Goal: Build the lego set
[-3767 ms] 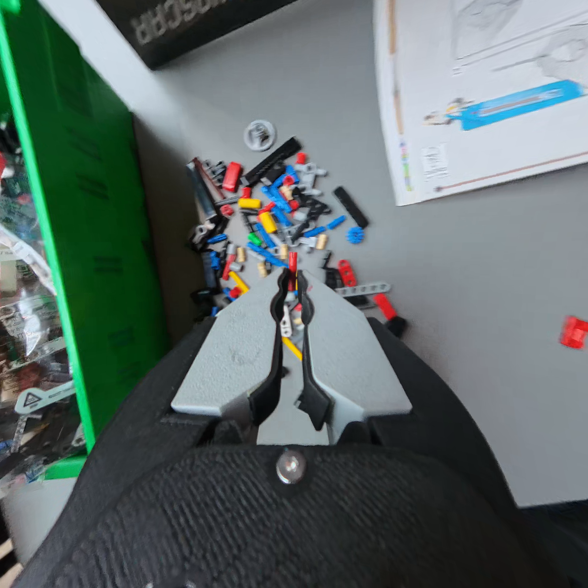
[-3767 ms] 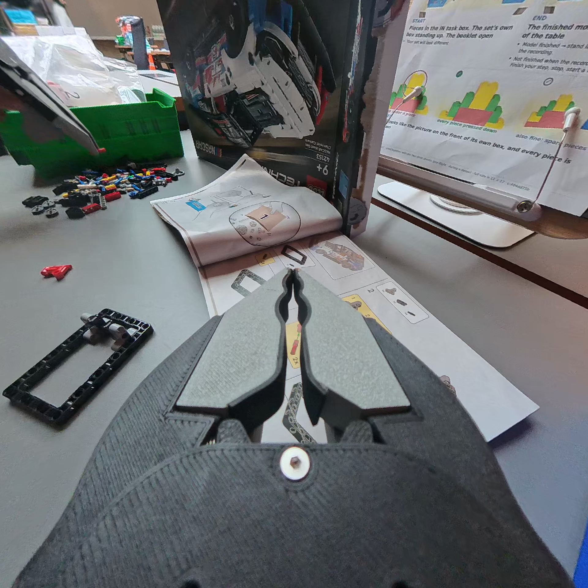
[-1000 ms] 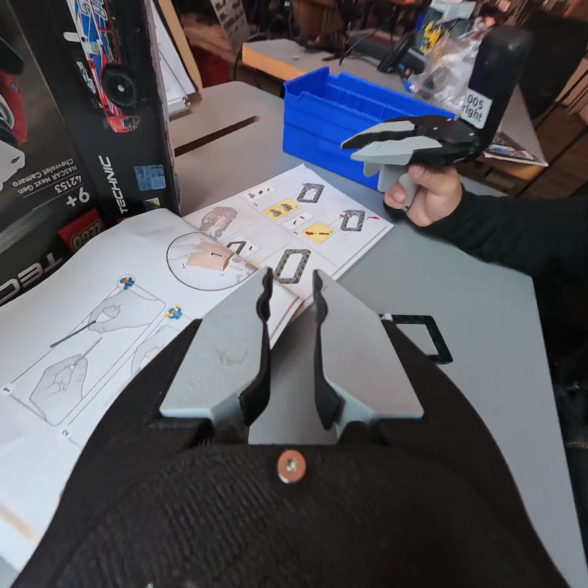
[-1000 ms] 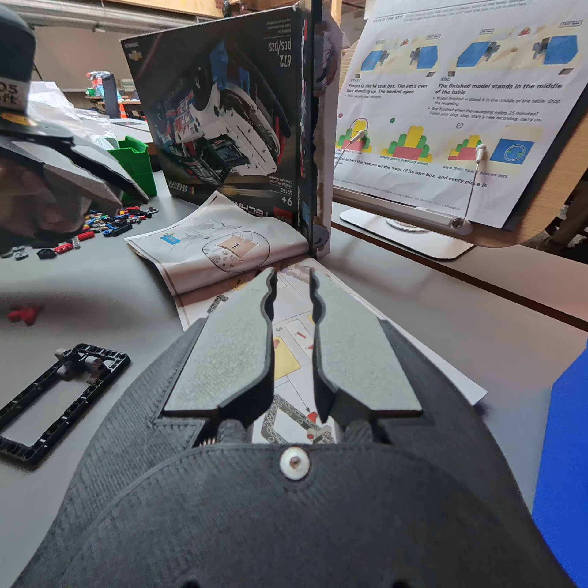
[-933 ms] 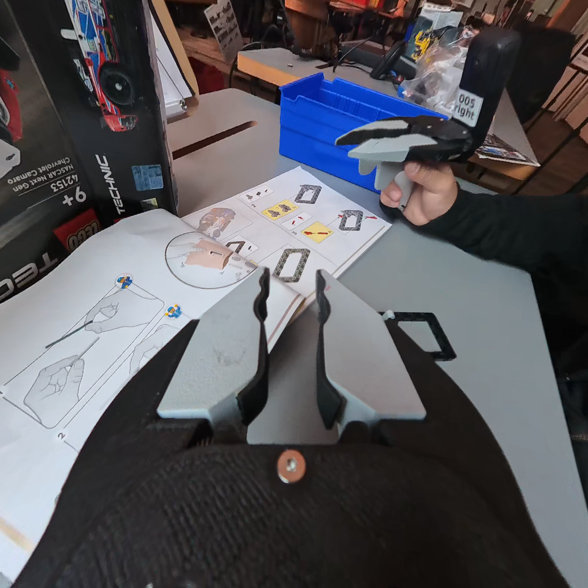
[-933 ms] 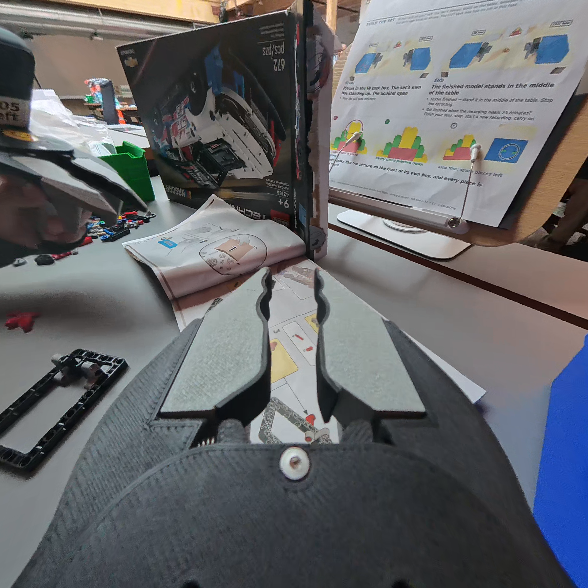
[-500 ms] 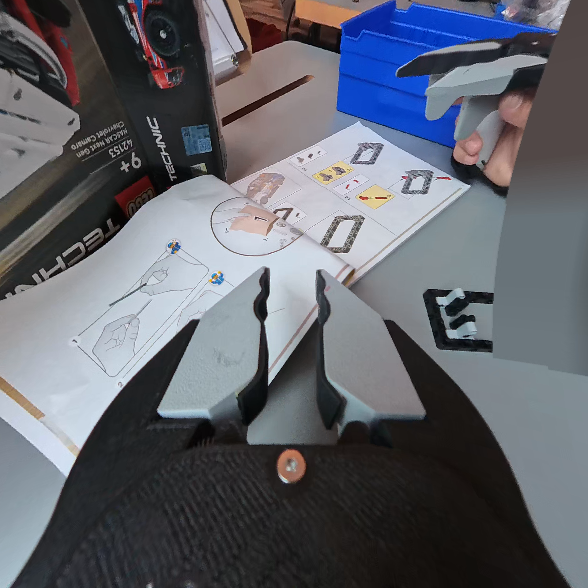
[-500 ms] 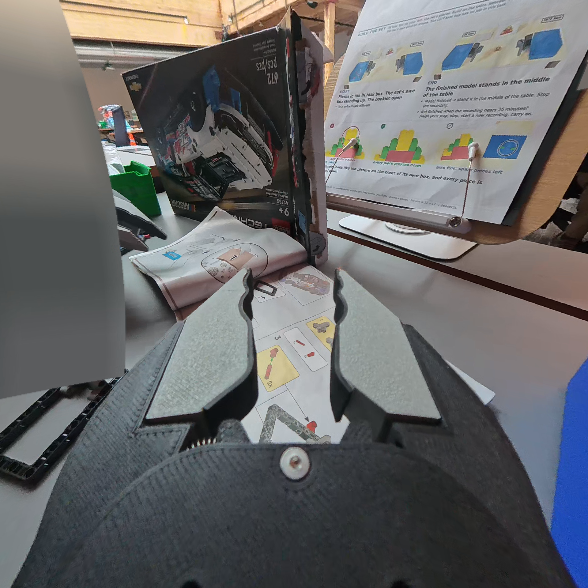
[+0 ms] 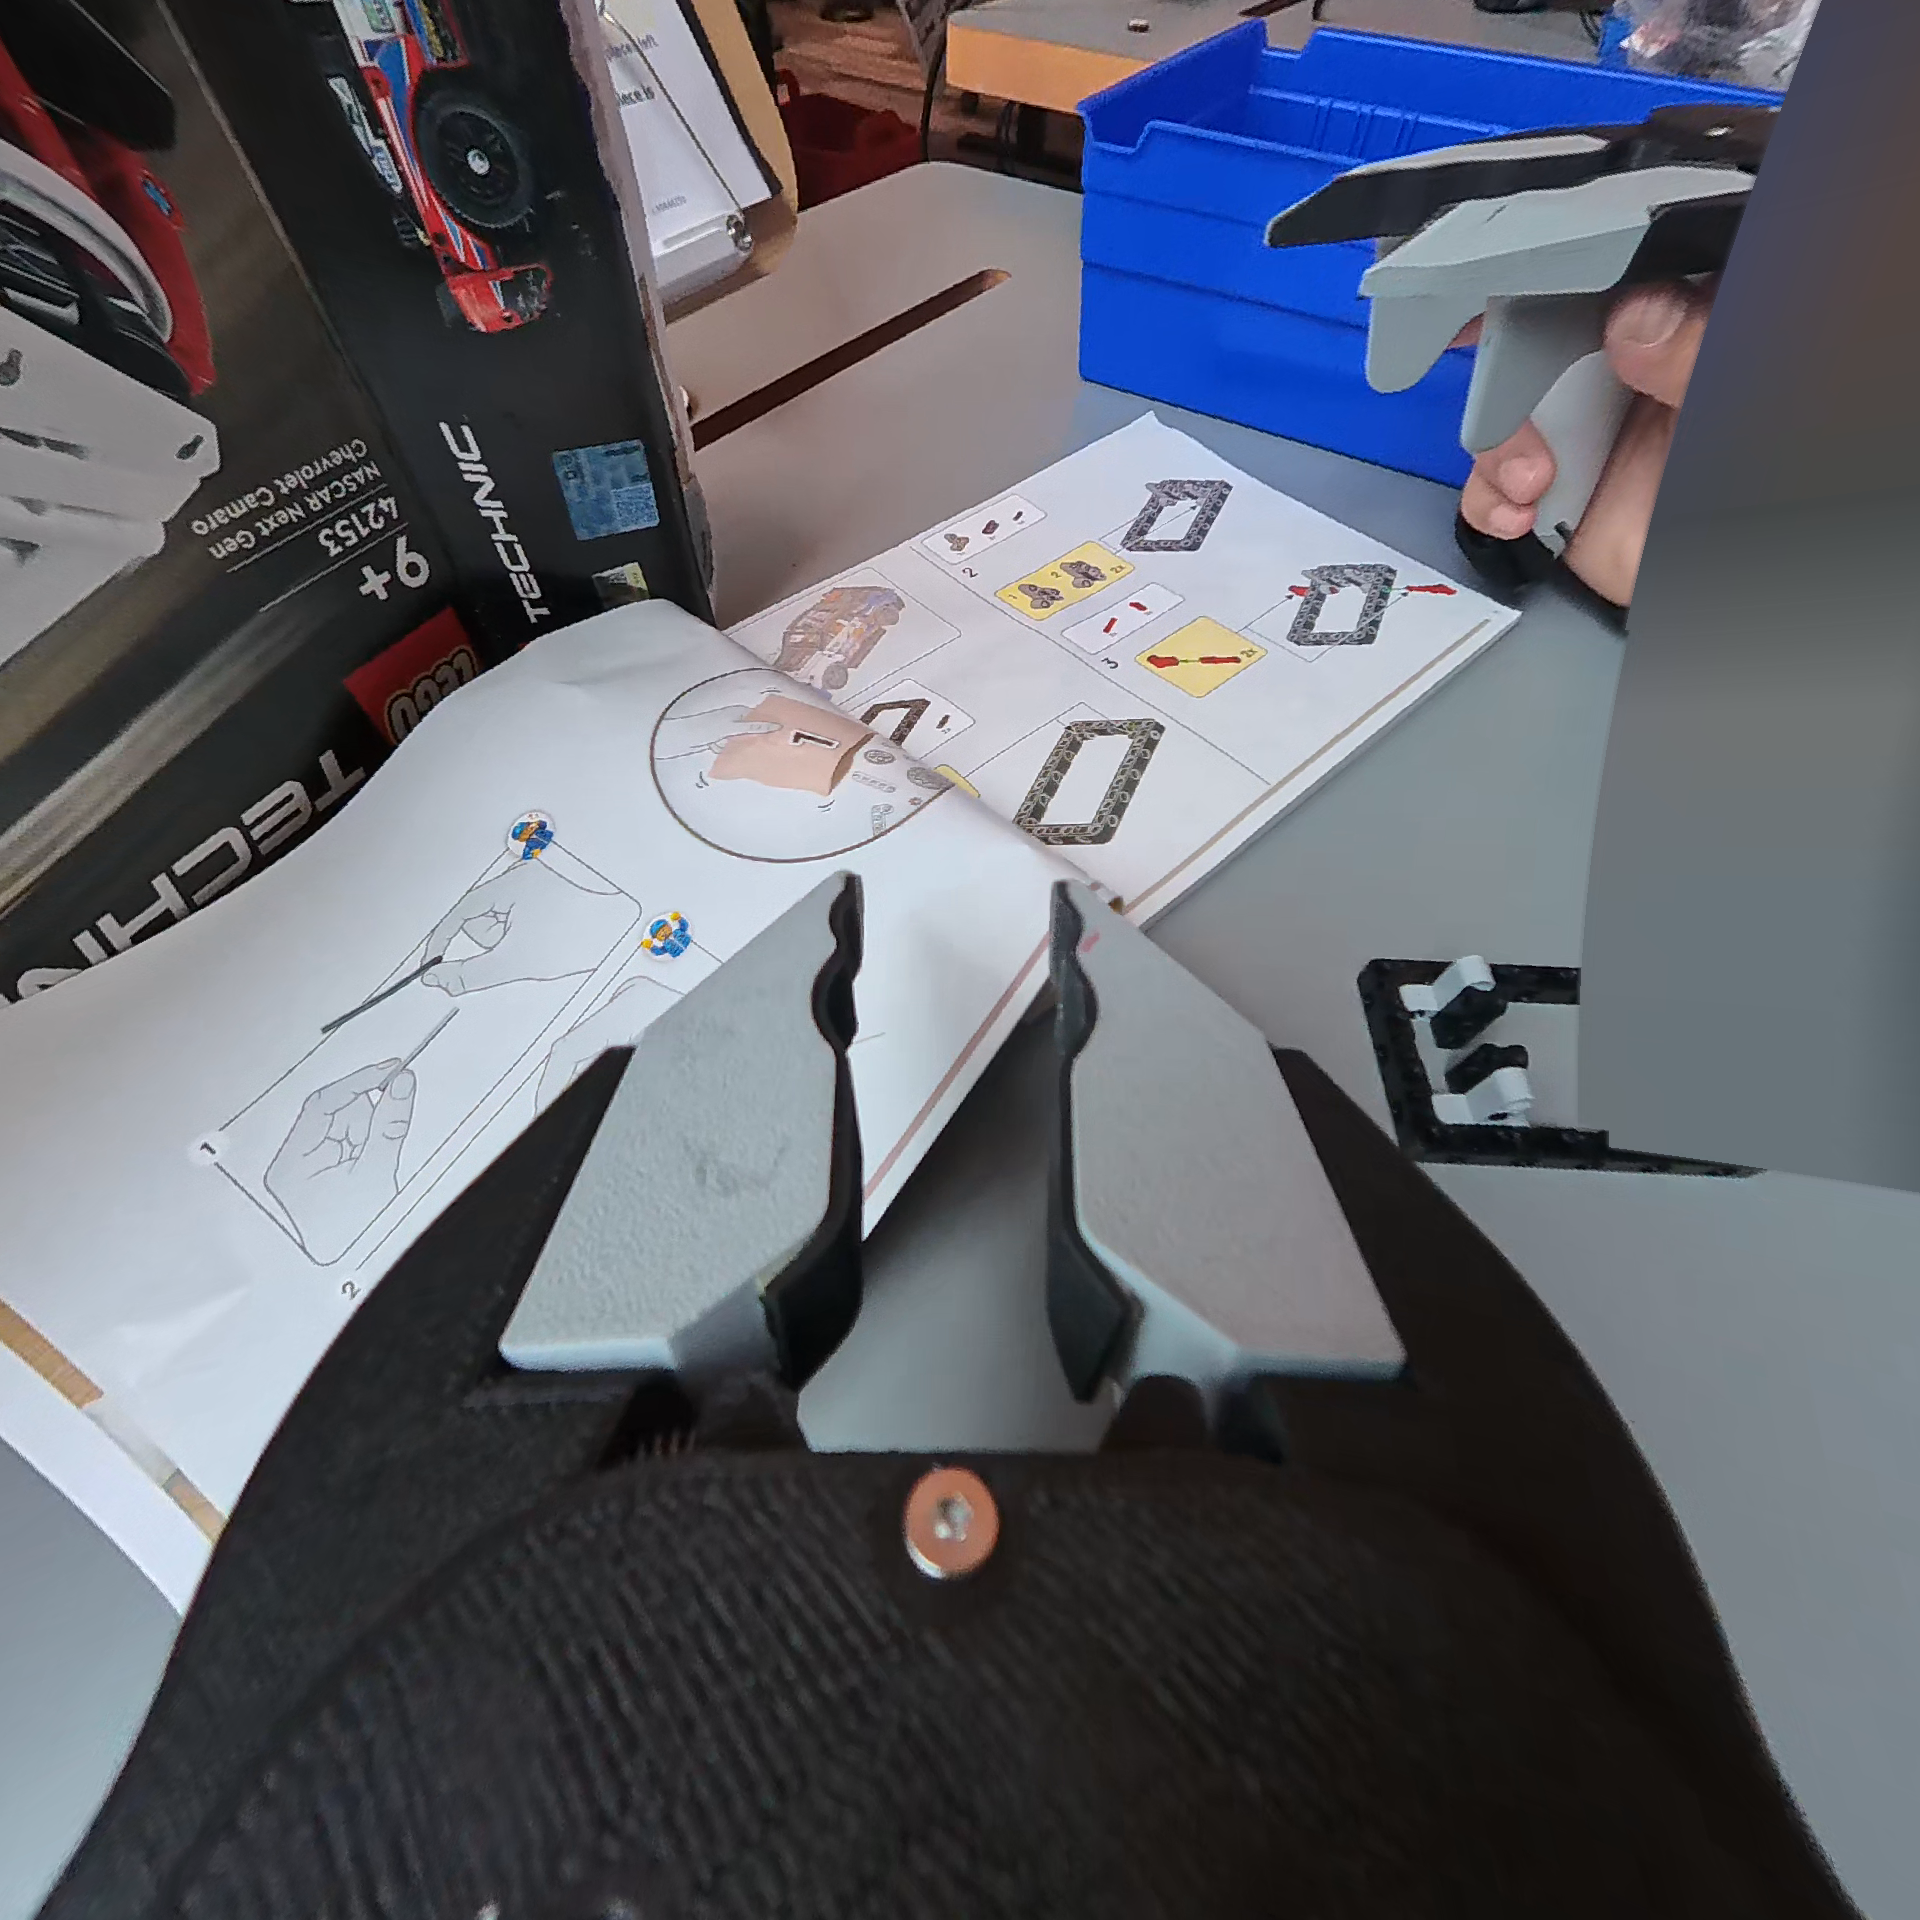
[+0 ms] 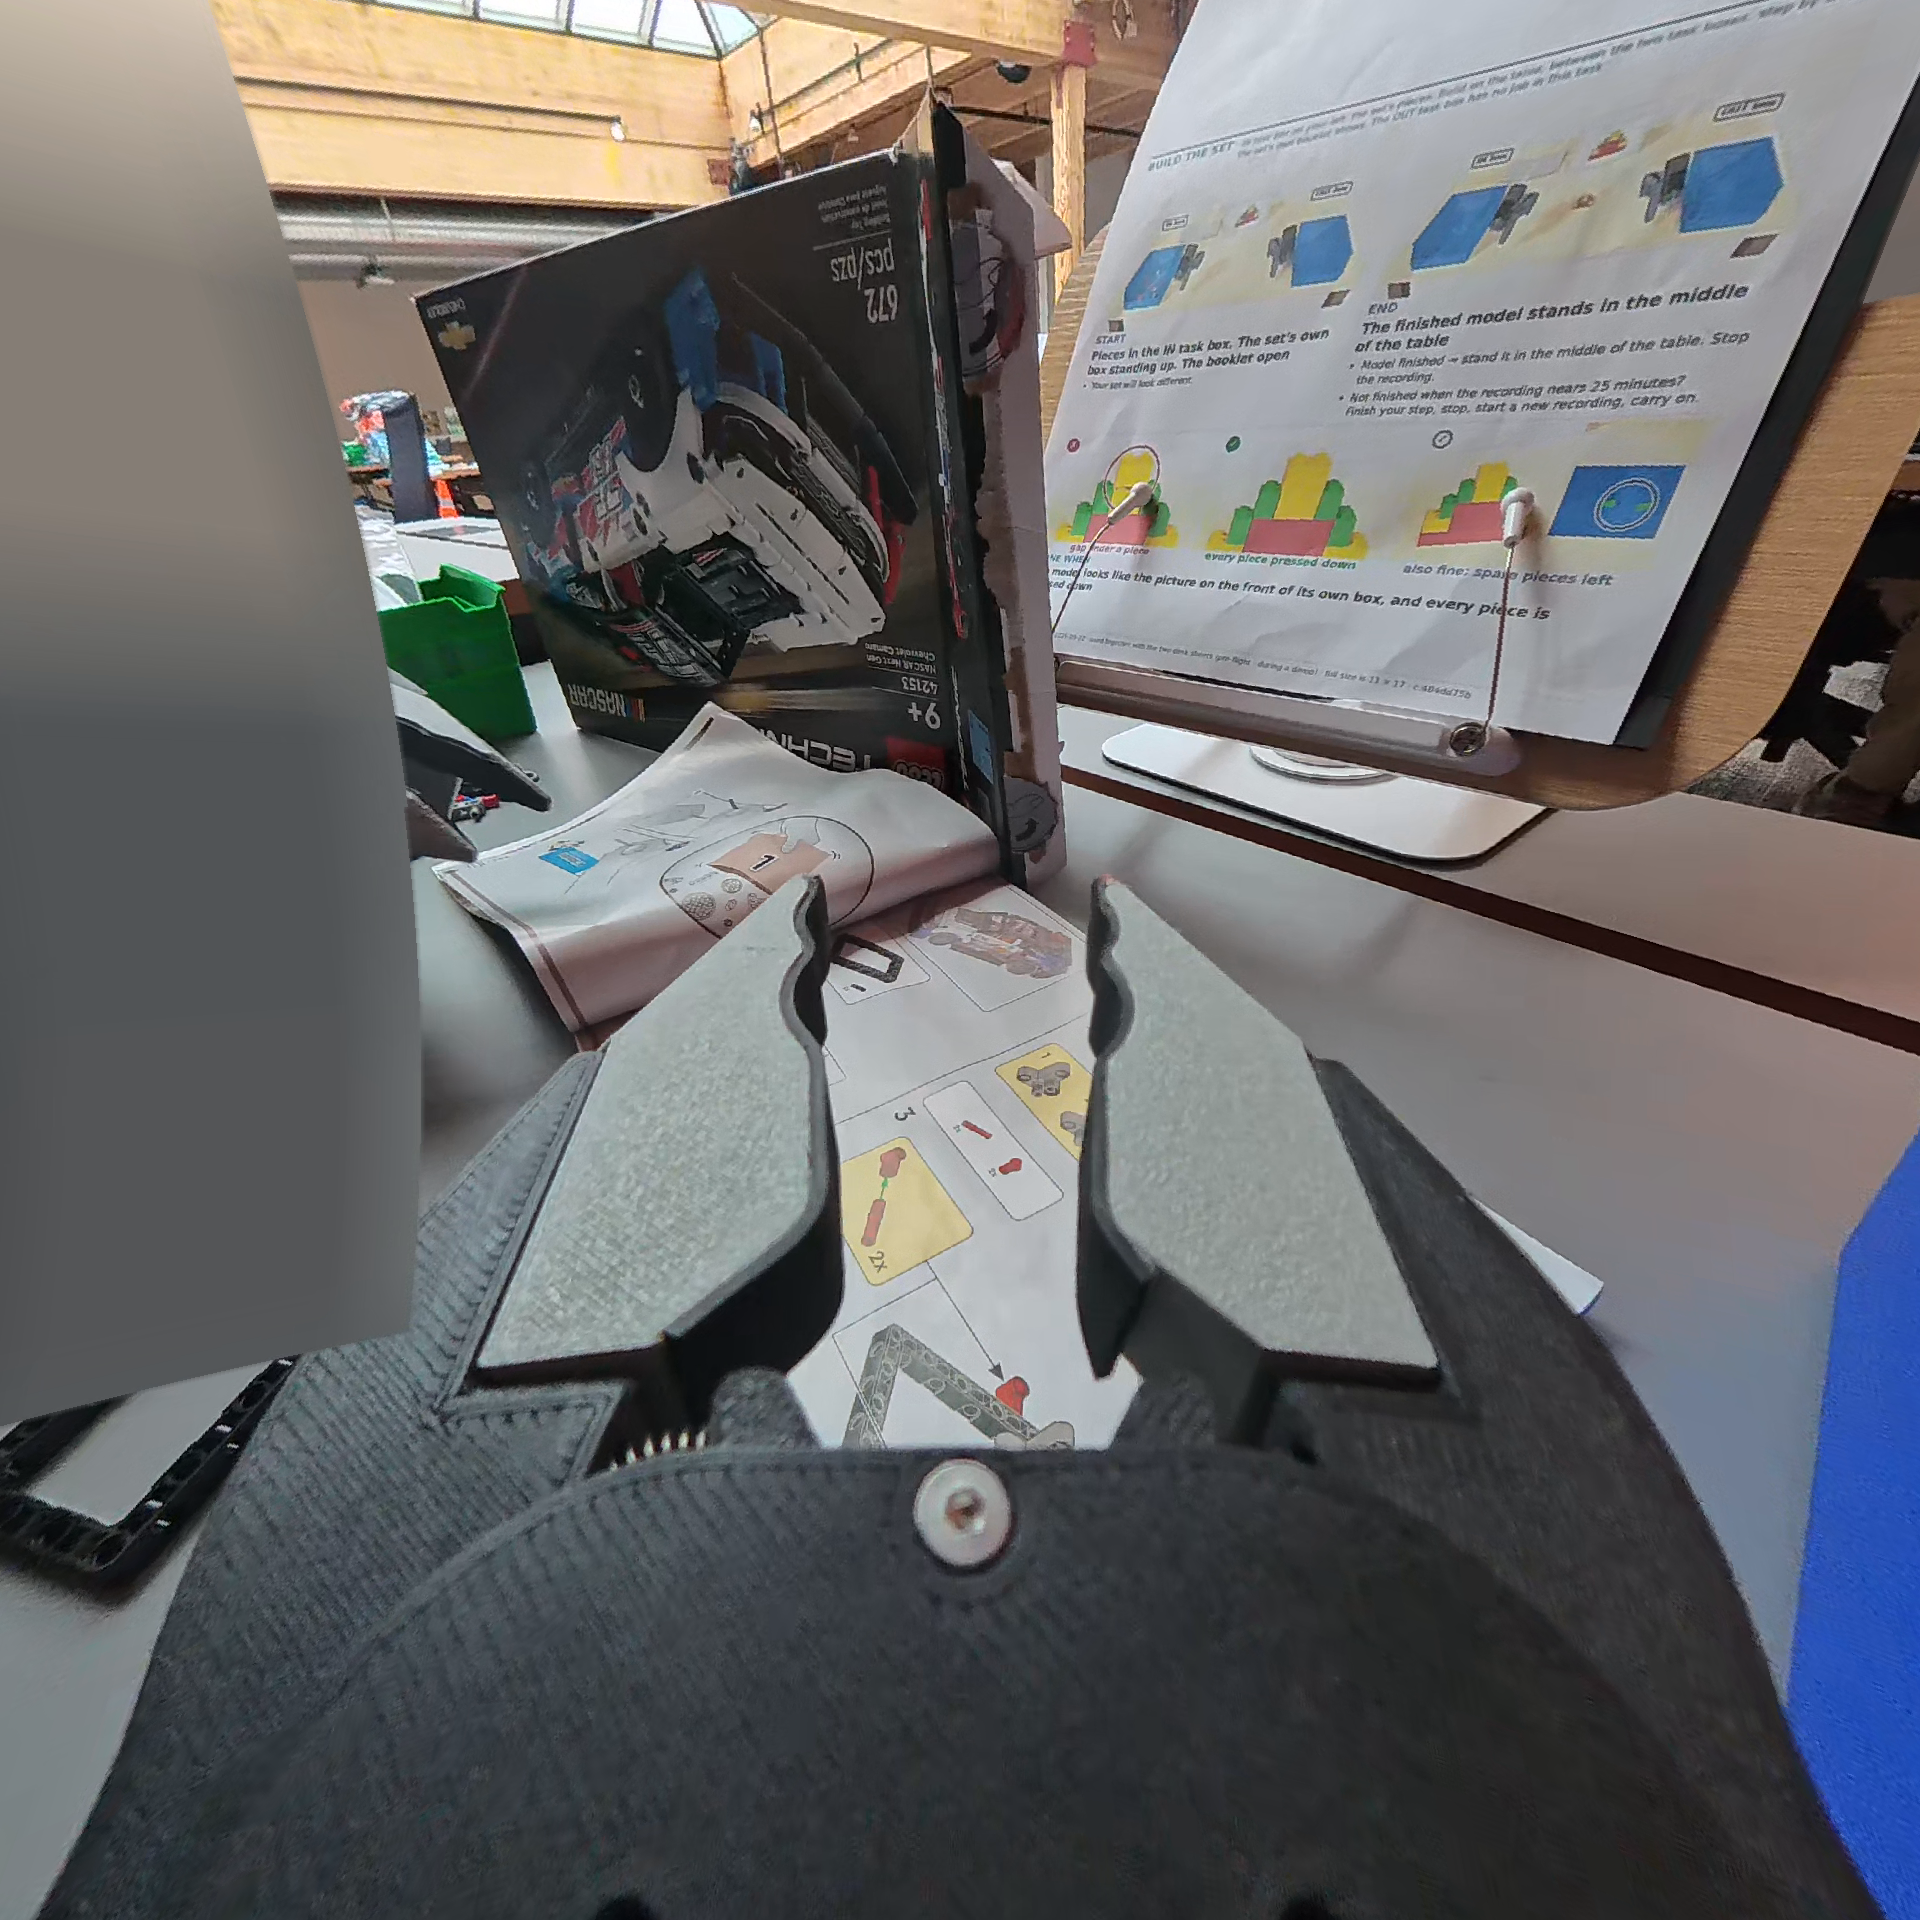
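Observation:
My left gripper [image 9: 954, 914] is open and empty, held above the open instruction booklet [image 9: 582, 894] near its lower edge. A black rectangular lego frame [image 9: 1397, 1049] with grey and black pins lies on the grey table to its right, partly hidden by a blur patch. My right gripper [image 10: 951, 914] is open and empty above the booklet's right page [image 10: 935, 1184]. It also shows in the left wrist view [image 9: 1340, 223], held by a hand in front of the blue bin. A corner of the frame [image 10: 114, 1517] shows at the lower left of the right wrist view.
The set's black box [image 9: 312, 343] stands upright behind the booklet [image 10: 748, 499]. A blue bin [image 9: 1247, 197] sits at the far right, a green bin [image 10: 457, 644] at the far left. A task sheet on a wooden stand [image 10: 1455, 343] stands behind the box. Spacing between my two grippers at the tips: around 20 cm.
The left gripper has left the pile of loose pieces, opened, and swung over the booklet. The right gripper has opened wider and tilted up slightly.

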`<state>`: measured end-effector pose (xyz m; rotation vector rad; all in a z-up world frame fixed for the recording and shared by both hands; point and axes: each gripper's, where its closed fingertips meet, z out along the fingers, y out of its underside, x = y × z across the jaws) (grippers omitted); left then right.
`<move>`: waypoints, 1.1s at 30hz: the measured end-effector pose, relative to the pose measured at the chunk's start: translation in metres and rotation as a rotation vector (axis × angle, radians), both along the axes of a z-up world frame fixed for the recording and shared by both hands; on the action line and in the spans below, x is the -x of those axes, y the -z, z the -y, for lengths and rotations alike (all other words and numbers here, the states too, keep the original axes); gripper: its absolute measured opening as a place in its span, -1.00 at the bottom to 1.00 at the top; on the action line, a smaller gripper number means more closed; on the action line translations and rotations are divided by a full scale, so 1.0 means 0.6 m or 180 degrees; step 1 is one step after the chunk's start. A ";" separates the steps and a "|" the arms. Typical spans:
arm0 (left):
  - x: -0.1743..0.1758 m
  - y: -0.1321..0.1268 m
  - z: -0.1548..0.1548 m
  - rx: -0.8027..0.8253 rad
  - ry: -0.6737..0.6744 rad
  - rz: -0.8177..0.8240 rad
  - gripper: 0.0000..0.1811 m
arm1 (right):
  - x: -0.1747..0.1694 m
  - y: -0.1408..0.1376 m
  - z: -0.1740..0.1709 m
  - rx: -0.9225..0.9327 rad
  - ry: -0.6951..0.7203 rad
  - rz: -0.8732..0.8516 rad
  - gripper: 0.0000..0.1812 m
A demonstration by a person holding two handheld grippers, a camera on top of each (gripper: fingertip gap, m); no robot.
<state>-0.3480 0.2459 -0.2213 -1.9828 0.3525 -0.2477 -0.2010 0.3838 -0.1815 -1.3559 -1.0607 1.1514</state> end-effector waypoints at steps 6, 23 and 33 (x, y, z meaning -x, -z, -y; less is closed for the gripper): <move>0.002 -0.003 0.002 -0.0006 -0.0015 -0.0035 -0.66 | 0.002 0.003 0.003 0.0004 -0.0031 0.0025 -0.50; -0.016 0.000 0.024 0.0245 0.0241 -0.0219 -0.71 | 0.005 0.013 -0.001 -0.0024 -0.0050 0.0151 -0.58; -0.072 0.062 0.194 0.1380 0.1154 -0.0755 -0.73 | 0.000 0.039 0.025 -0.0123 -0.0060 0.0449 -0.60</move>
